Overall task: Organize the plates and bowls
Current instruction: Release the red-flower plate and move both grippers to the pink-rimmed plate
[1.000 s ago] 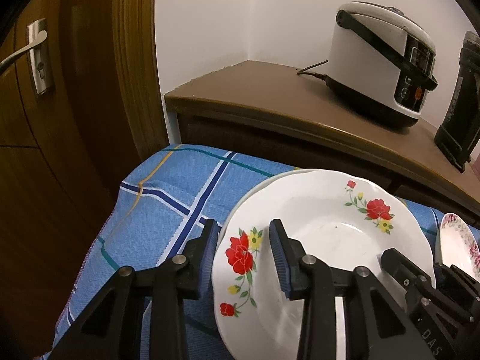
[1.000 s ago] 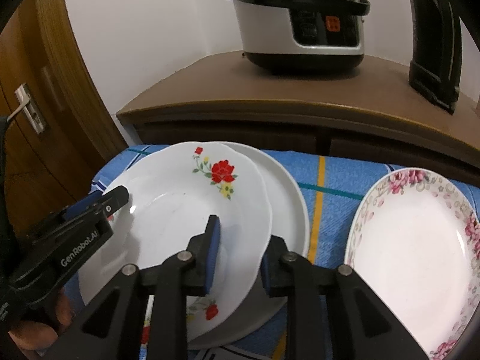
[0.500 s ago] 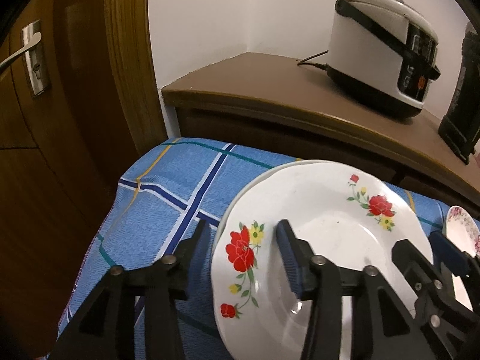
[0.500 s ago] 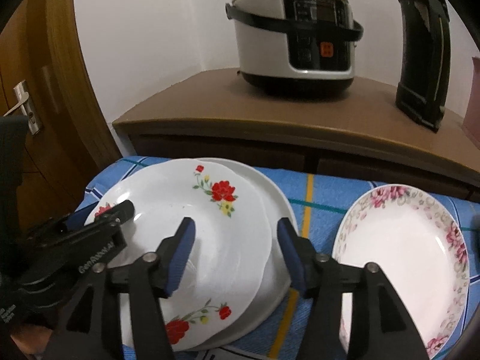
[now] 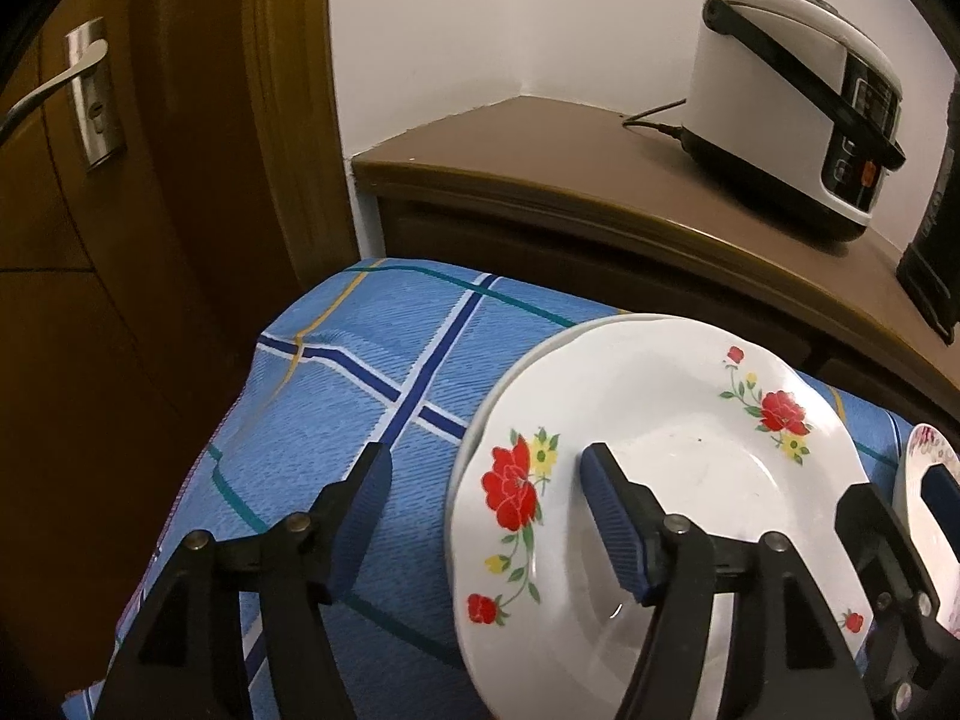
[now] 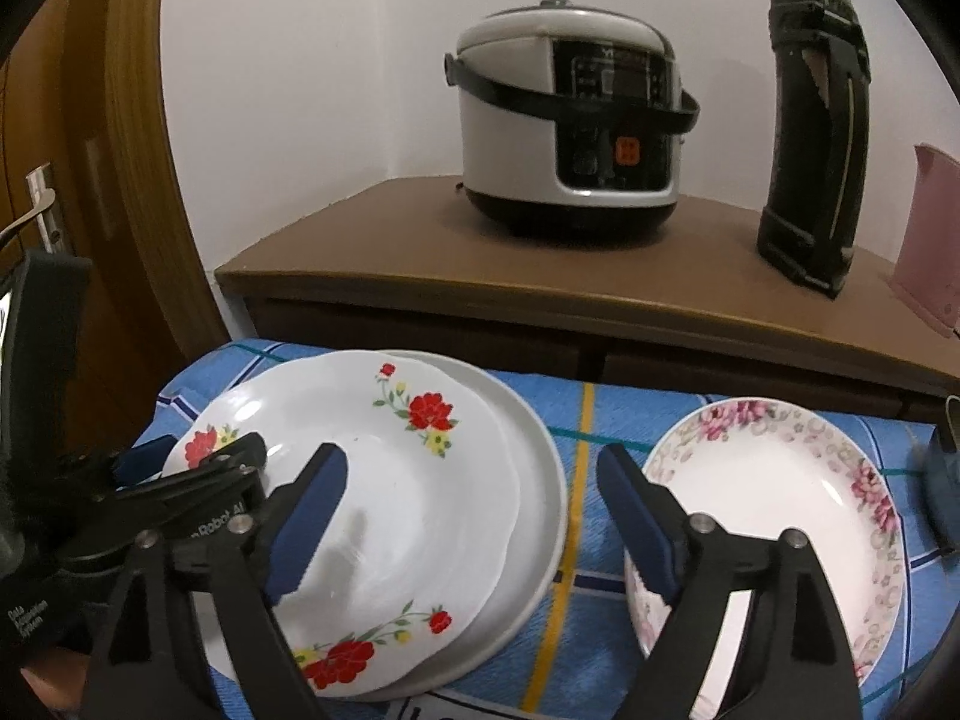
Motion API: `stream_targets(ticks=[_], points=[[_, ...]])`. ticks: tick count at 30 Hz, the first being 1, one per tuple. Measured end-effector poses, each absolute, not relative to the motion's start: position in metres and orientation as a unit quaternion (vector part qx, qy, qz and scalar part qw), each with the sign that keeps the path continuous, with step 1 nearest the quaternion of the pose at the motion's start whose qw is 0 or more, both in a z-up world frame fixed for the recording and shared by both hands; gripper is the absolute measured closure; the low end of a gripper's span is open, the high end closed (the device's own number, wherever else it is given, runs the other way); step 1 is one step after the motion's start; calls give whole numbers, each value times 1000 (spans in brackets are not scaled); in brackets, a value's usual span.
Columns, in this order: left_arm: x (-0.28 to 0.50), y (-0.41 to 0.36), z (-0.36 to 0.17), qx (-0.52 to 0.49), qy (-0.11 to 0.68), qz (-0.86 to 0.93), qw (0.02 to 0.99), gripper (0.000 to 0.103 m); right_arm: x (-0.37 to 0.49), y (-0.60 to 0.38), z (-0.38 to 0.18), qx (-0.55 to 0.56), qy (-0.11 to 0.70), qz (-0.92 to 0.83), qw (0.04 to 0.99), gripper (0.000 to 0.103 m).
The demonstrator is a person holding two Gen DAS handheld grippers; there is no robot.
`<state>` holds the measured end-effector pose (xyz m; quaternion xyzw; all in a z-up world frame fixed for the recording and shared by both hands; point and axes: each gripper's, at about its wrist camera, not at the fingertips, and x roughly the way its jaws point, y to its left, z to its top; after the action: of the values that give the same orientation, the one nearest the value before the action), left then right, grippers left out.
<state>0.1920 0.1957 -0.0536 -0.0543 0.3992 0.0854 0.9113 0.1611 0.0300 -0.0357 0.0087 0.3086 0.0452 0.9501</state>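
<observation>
Two plates are sitting stacked on the blue cloth (image 6: pixel 576 414): your red-flower plate (image 6: pixel 384 480) on a plain plate (image 6: pixel 534 480), with the pink-flower plate (image 6: pixel 774 516) just beside that stack. Your left gripper (image 5: pixel 483 495) is opening wide, straddling the red-flower plate's rim without pressing. Your right gripper (image 6: pixel 471 501) is opening wide above the stack's edge, gripping nothing.

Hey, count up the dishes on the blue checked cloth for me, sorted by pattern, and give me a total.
Red-flower plate: 1
Plain white plate, under the red-flower one: 1
Pink-flower plate: 1
Total: 3 plates; no bowl shows in either view.
</observation>
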Motion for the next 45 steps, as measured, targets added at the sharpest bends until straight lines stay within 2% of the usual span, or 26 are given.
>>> stream_targets(ticks=[12, 28, 45], points=[[174, 202, -43, -67, 360, 131, 921, 34, 137, 34, -21, -5, 242, 42, 969, 2], [149, 198, -36, -76, 332, 142, 929, 34, 113, 15, -18, 9, 230, 36, 972, 2], [123, 146, -33, -47, 336, 100, 935, 34, 85, -30, -19, 10, 239, 8, 971, 3]])
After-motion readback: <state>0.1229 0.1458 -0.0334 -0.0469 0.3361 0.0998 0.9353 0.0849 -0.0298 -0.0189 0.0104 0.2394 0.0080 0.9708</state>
